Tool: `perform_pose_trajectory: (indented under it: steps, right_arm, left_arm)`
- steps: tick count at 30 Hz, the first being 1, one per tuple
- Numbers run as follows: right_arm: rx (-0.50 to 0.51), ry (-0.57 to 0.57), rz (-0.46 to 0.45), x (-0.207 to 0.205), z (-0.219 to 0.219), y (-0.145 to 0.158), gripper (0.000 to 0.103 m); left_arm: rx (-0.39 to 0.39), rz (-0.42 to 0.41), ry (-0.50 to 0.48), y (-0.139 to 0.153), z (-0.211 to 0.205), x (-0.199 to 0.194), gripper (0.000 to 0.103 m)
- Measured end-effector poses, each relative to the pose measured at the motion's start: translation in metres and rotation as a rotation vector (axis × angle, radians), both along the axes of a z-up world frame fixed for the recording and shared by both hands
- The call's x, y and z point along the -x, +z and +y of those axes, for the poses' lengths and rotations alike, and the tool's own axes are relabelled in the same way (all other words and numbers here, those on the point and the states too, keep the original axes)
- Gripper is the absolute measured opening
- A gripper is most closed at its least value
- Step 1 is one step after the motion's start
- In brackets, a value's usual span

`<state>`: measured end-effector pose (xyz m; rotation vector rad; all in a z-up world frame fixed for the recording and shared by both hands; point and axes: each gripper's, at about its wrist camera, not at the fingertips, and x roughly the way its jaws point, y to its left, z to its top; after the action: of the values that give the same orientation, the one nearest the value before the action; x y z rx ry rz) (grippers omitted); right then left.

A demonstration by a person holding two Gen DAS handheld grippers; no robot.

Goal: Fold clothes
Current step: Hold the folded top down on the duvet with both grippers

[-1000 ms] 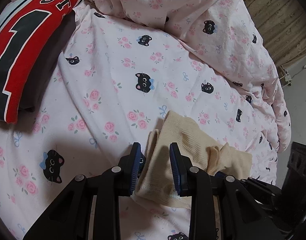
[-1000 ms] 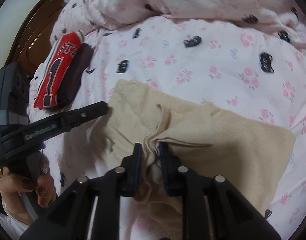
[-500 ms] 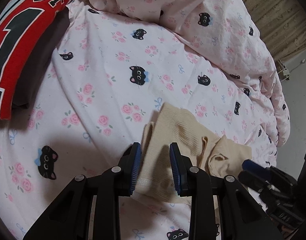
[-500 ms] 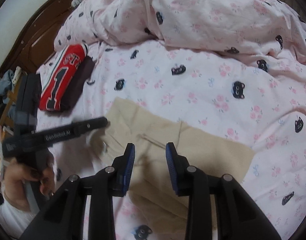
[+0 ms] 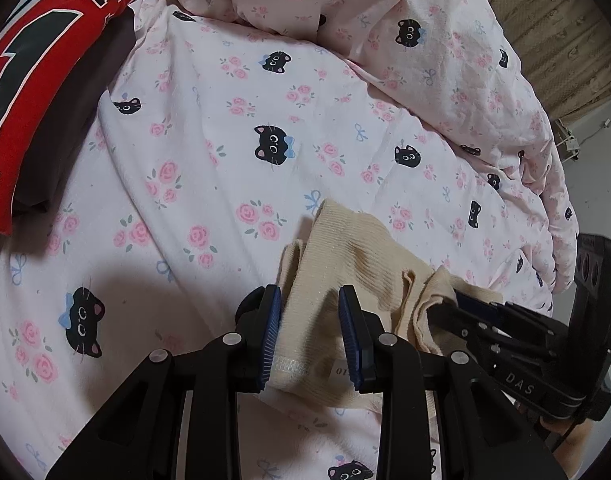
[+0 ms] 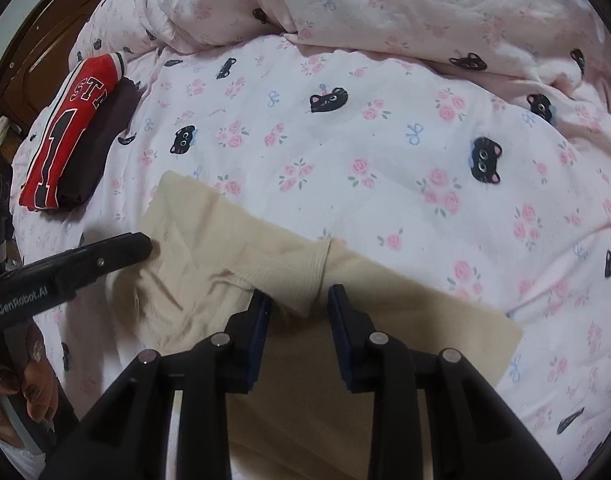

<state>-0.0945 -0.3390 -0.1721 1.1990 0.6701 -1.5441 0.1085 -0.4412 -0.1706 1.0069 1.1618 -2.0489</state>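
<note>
A beige ribbed garment [image 6: 265, 264] lies partly folded on the bed; it also shows in the left wrist view [image 5: 345, 264]. My left gripper [image 5: 310, 320] is open, its jaws either side of the garment's hem edge. It appears from the side in the right wrist view [image 6: 141, 246], at the garment's left end. My right gripper [image 6: 299, 308] is open over a bunched fold in the garment's middle. It shows in the left wrist view [image 5: 445, 312] with its tips at the bunched cloth.
A folded red jersey [image 6: 65, 136] on a dark folded garment [image 6: 101, 136] lies at the far left; the jersey also shows in the left wrist view [image 5: 33, 80]. A rumpled pink cat-print quilt [image 6: 385, 8] is heaped at the back over the cat-print sheet [image 6: 365, 140].
My right gripper was shut on a bunched fold one second ago; it has let go, opened, and lowered over the garment's middle. The left gripper stays open at the hem.
</note>
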Motion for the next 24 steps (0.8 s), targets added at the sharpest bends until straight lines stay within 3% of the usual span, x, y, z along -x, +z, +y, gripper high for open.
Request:
perform_pose_trajectory:
  steps: [1,2,10,14,21,24]
  right_arm:
    - [-0.002,0.01,0.005,0.0,-0.004,0.002,0.017]
    - [0.006,0.012,0.012,-0.001,-0.008,0.004,0.016]
    - [0.157,0.016,0.041,-0.001,-0.009,0.037,0.02]
    - [0.162,0.13,0.058,-0.019,0.012,0.039,0.02]
    - [0.119,0.323,0.173,-0.065,0.039,0.023,0.02]
    - [0.109,0.343,0.21,-0.073,0.037,0.018,0.027]
  left_arm:
    - [0.0,0.0,-0.001,0.0,0.0,0.0,0.026]
    - [0.0,0.001,-0.001,-0.001,0.0,0.0,0.026]
    - [-0.006,0.007,0.003,-0.002,0.0,0.001,0.026]
    - [-0.009,0.007,0.003,-0.003,0.0,0.001,0.026]
    - [-0.001,0.0,0.003,-0.003,0.001,0.002,0.026]
    - [-0.001,-0.002,0.004,-0.003,0.001,0.002,0.026]
